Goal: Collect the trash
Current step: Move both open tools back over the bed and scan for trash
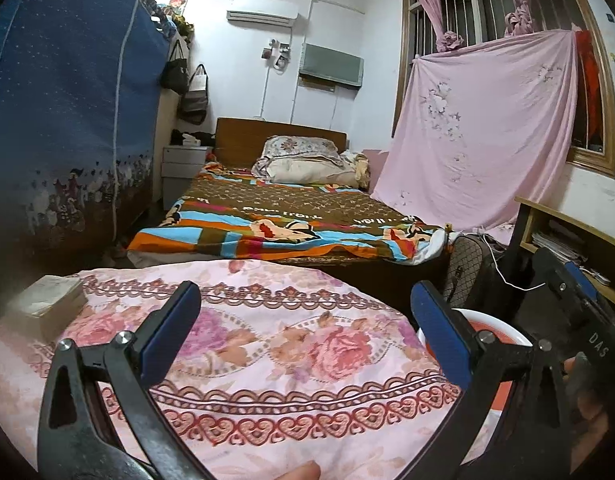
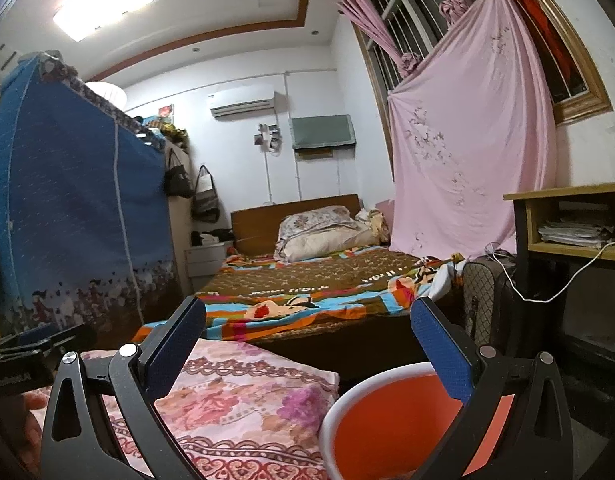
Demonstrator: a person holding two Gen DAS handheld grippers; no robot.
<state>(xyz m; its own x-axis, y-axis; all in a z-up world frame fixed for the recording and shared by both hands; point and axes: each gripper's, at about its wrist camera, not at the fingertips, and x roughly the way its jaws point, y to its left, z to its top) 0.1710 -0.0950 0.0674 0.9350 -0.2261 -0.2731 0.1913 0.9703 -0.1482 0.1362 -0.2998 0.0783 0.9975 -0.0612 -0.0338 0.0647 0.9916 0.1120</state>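
Observation:
An orange bin with a white rim (image 2: 387,420) stands on the floor beside a table under a pink floral cloth (image 2: 235,408). My right gripper (image 2: 307,352) is open above the bin's near rim, nothing between its blue pads. In the left wrist view my left gripper (image 1: 305,330) hangs open over the floral cloth (image 1: 291,344), also with nothing in it. The bin (image 1: 491,330) shows partly behind its right finger. A pale flat packet (image 1: 51,300) lies on the cloth at the far left. No loose trash shows on the cloth or in the part of the bin I see.
A bed with a striped colourful blanket (image 1: 291,216) lies ahead. A blue fabric wardrobe (image 1: 67,120) stands on the left. A patterned suitcase (image 2: 487,304) and a wooden desk shelf (image 2: 567,220) with a white cable are on the right. A pink sheet (image 2: 459,152) hangs over the window.

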